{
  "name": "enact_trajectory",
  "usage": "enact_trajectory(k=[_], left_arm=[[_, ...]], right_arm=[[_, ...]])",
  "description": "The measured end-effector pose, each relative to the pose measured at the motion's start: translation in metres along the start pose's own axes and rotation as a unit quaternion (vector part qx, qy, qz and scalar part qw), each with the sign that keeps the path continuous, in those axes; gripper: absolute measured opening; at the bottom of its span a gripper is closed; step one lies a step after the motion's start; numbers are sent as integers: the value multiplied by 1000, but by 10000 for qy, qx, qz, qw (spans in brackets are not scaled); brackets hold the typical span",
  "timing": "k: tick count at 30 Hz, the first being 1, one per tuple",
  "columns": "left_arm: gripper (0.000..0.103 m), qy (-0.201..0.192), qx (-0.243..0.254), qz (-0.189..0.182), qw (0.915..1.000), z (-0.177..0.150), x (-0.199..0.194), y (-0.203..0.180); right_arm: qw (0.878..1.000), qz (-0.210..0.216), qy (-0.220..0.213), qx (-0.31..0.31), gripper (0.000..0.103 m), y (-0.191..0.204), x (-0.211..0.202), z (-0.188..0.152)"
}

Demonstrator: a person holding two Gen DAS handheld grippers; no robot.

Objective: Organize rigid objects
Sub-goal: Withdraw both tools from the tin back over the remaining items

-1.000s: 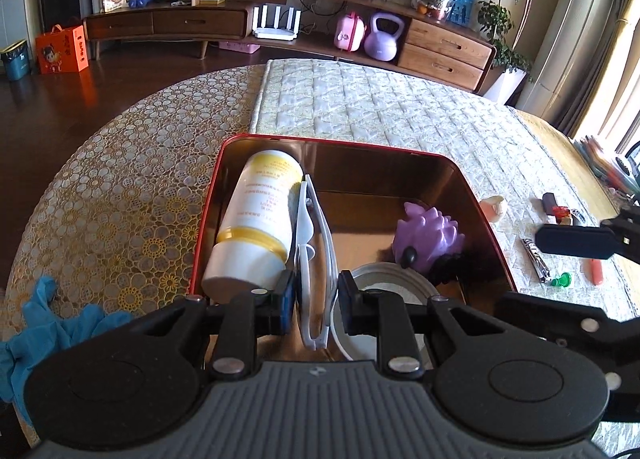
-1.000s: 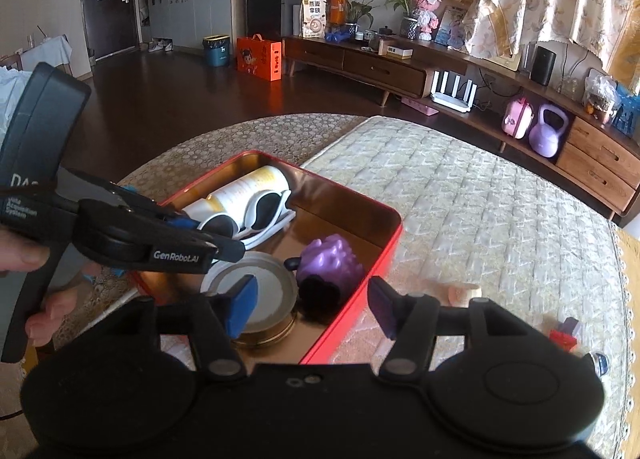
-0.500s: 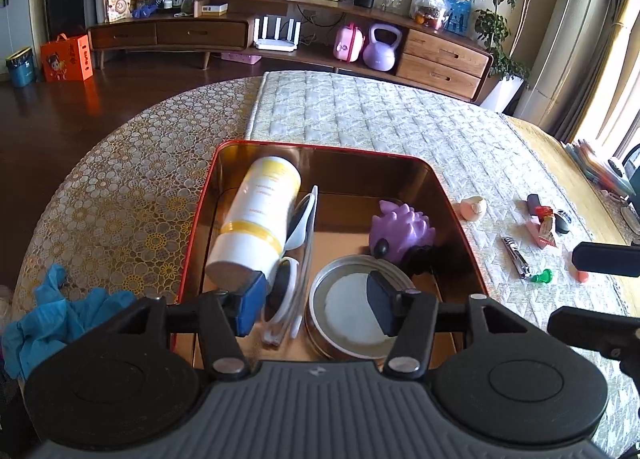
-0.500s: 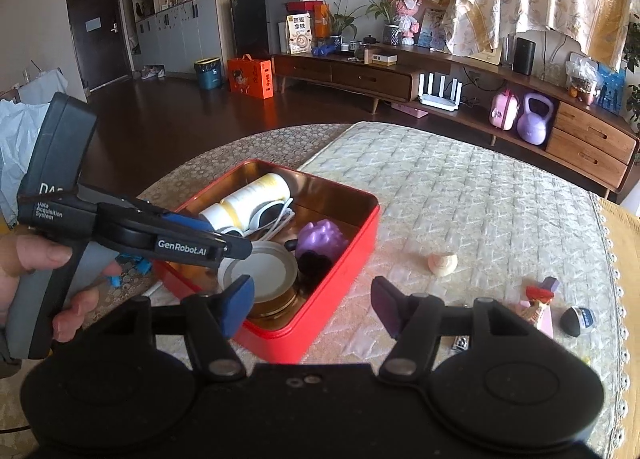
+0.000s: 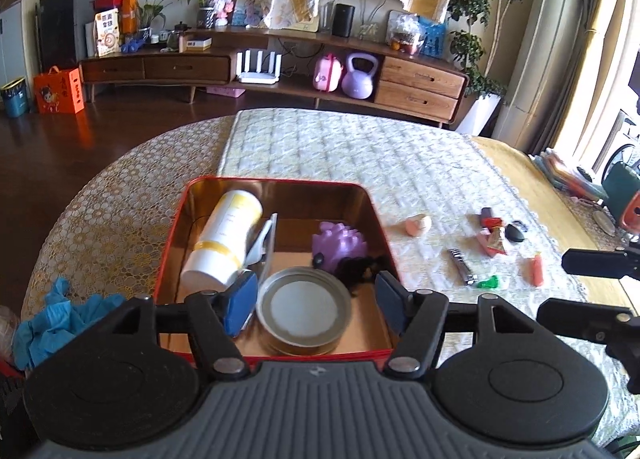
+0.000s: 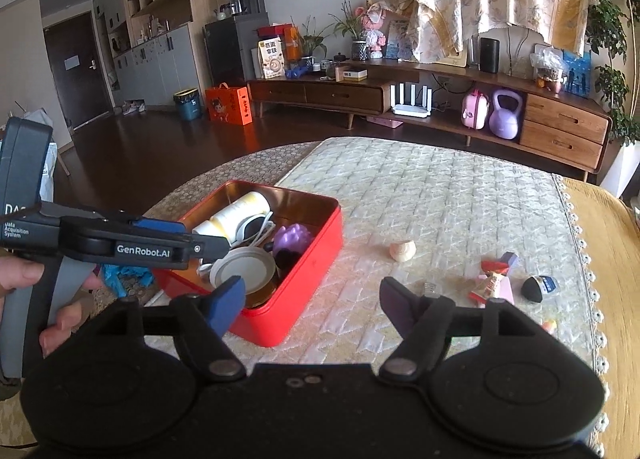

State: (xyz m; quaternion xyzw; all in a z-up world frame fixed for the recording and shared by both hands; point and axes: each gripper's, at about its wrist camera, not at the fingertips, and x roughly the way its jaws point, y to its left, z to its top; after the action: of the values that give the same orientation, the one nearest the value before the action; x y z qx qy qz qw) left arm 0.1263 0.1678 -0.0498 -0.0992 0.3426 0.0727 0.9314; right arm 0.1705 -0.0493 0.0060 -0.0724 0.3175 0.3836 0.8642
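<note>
— Both tools hang empty over the table (image 6: 460, 195)?

— Yes. The left gripper (image 5: 316, 305) has just been spreading its fingers above the red tin (image 5: 276, 181), nothing between them; the glasses (image 5: 262, 243) lie inside beside the bottle (image 5: 224, 243), jar lid (image 5: 304, 309) and purple toy (image 5: 340, 245).

— And the right gripper (image 6: 312, 305)?

— Opening too, likewise empty, seemingly facing the leftovers: shell (image 6: 403, 250), wrappers (image 6: 494, 279), nail clipper (image 5: 462, 271), loose on the quilted cloth. Sideboard and curtains behind.
</note>
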Motion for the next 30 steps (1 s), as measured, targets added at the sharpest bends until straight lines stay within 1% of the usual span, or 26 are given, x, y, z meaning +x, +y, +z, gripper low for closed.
enact_trajectory(k=[7,8,11,12,14,15,17,22,28,30], left_arm=[[66,-40,130,-196,9997,0,-7,-30],[69,-36,150,-231,9996,-1,-7,-35],[76,-67,235,-339,9991,-1,-6,-49],[77,-84,272,-348,9990,-1,-6,-54],[82,-114,300,-338,9989,-1,-3,-63],[83,-144,296,-322,9989,-2,-3,-67],[85,-171,277,-295,9990,-1,1,-75],[86,-111,317,-330,9989,-2,15,-95],[86,-3,539,-240,9983,-4,38,-122],[86,36,606,-236,9979,-4,46,-129]], right_arm=[[9992,-243,-31,300,84,-19,-16,-16],[9990,-274,-44,344,88,-22,-19,-18],[9980,-396,-104,489,93,-31,-26,-26],[9976,-432,-112,527,94,-35,-28,-28],[9966,-539,-126,603,101,-43,-31,-33],[9960,-613,-133,631,102,-46,-33,-35],[9947,-751,-151,687,103,-54,-36,-40],[9912,-974,-125,891,103,-78,-38,-49],[9861,-1231,-61,1112,103,-103,-36,-60],[9851,-1255,-41,1176,103,-111,-35,-63]])
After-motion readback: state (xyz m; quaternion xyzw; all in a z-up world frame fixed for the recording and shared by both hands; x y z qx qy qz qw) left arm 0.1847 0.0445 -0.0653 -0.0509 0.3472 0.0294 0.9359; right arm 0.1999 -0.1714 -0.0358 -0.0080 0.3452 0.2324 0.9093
